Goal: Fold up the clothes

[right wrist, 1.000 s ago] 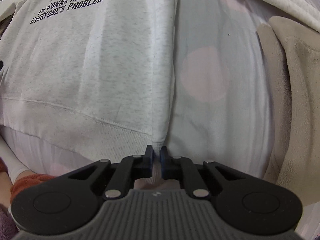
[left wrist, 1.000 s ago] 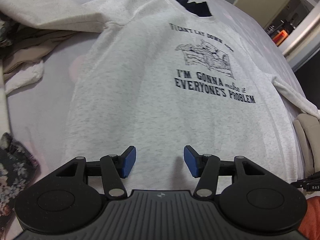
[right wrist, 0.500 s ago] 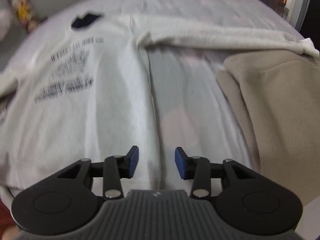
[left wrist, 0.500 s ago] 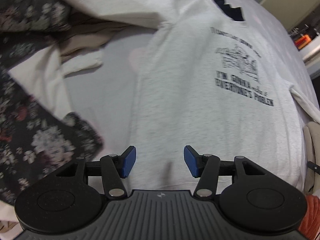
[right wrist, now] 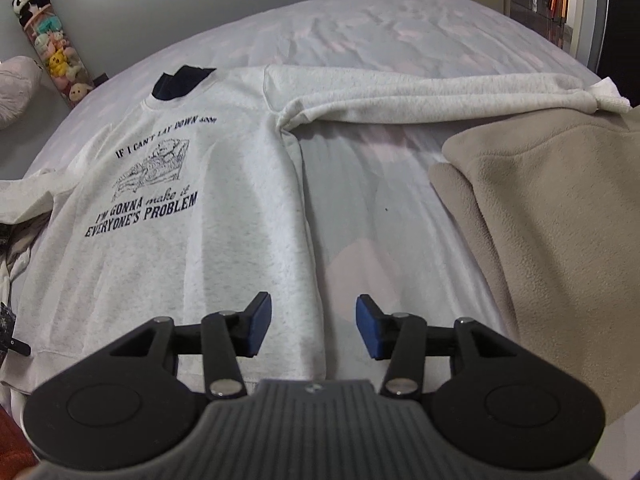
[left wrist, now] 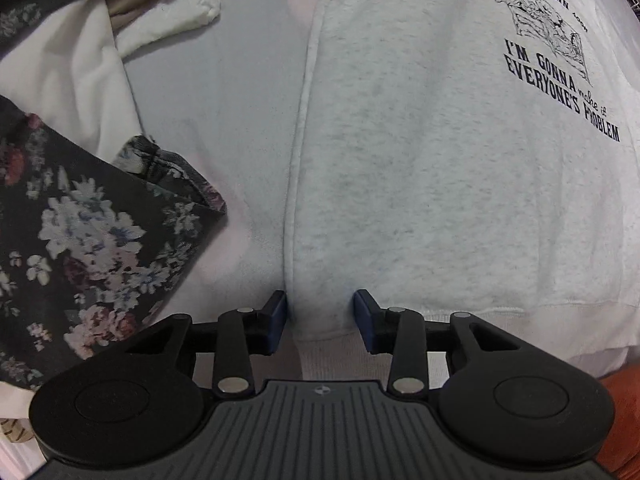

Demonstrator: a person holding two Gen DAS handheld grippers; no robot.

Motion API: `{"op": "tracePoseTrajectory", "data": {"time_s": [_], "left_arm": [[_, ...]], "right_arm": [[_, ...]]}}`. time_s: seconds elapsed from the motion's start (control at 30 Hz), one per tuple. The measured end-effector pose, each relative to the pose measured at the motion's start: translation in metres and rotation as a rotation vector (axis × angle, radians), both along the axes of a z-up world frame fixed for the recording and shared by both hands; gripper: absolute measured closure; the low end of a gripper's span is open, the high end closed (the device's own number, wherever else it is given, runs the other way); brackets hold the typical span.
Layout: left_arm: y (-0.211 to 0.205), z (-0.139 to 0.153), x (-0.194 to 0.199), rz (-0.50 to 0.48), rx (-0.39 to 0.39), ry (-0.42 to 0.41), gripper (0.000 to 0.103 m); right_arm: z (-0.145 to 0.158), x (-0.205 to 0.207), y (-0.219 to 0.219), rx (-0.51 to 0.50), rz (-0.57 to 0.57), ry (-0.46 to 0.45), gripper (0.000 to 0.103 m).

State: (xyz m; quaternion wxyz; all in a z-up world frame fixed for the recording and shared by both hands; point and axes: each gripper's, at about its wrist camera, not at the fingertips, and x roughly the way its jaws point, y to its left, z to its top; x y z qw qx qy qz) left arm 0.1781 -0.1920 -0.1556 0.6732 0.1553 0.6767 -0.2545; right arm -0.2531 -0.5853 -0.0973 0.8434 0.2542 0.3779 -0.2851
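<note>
Right gripper (right wrist: 314, 326) now unclamped above sweatshirt (right wrist: 224, 216) on bedsheet (right wrist: 400, 40).

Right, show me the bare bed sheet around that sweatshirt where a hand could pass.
Bare sheet lies between the grey sweatshirt and the beige fleece, below the outstretched sleeve. A narrower strip runs between the sweatshirt's other side edge and the floral garment. Beyond that, piled clothes crowd the edge.

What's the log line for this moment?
left tool: open, straddling sweatshirt hem corner | right tool: open, above sweatshirt's other side edge | sweatshirt: flat, print up, unfolded
</note>
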Motion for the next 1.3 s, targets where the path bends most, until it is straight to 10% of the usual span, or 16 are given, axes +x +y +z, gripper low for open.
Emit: {"op": "tracePoseTrajectory", "data": {"time_s": [0.17, 0.6, 1.17, 1.3], "left_arm": [[0.026, 0.053, 0.008, 0.014, -0.124, -0.061, 0.064], [0.121, 0.232, 0.125, 0.360, -0.266, -0.567, 0.064], [0.152, 0.214, 0.227, 0.616, -0.277, -0.618, 0.065], [0.145, 0.221, 0.226, 0.551, -0.297, -0.666, 0.092]], "right_arm": [[0.001, 0.003, 0.000, -0.014, 0.010, -0.001, 0.049], [-0.004, 0.013, -0.002, -0.040, 0.006, 0.040, 0.046], [-0.011, 0.022, -0.011, -0.043, -0.041, 0.046, 0.046], [-0.015, 0.028, -0.014, -0.029, -0.028, 0.060, 0.046]]}}
